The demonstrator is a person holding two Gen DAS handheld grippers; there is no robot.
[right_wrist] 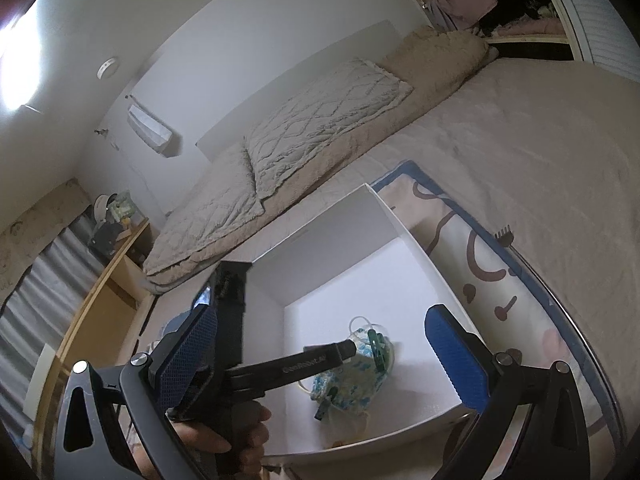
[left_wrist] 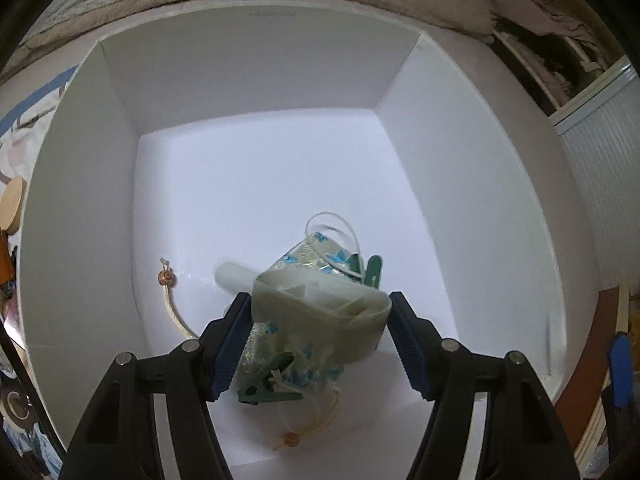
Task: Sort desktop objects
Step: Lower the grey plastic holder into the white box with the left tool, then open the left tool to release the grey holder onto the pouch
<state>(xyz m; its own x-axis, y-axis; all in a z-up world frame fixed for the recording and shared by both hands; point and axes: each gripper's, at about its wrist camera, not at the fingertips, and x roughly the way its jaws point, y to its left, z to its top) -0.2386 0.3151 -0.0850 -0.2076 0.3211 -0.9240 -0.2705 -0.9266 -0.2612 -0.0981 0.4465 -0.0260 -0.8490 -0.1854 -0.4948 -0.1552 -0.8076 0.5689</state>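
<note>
My left gripper [left_wrist: 320, 312] points down into a white box [left_wrist: 256, 80] and is shut on a pale translucent plastic piece [left_wrist: 304, 300], which spans the gap between both blue pads [left_wrist: 234, 340]. Under it, on the box floor, lies a blue-and-gold patterned pouch [left_wrist: 308, 256] with green clips [left_wrist: 266, 384] and beaded cords [left_wrist: 165, 278]. In the right wrist view, my right gripper [right_wrist: 322, 312] hangs open and empty over the near side of the box [right_wrist: 404, 224]. The left gripper's black finger [right_wrist: 304, 364] reaches over the pouch [right_wrist: 352, 384], and a hand [right_wrist: 216, 440] holds it.
The box sits on a bed beside a blue-bordered cartoon mat [right_wrist: 472, 248] with a small black comb [right_wrist: 505, 236] on it. Quilted pillows [right_wrist: 320, 120] lie behind. A wooden desk [right_wrist: 116, 272] stands at the left, and a cluttered shelf [right_wrist: 500, 4] at the top right.
</note>
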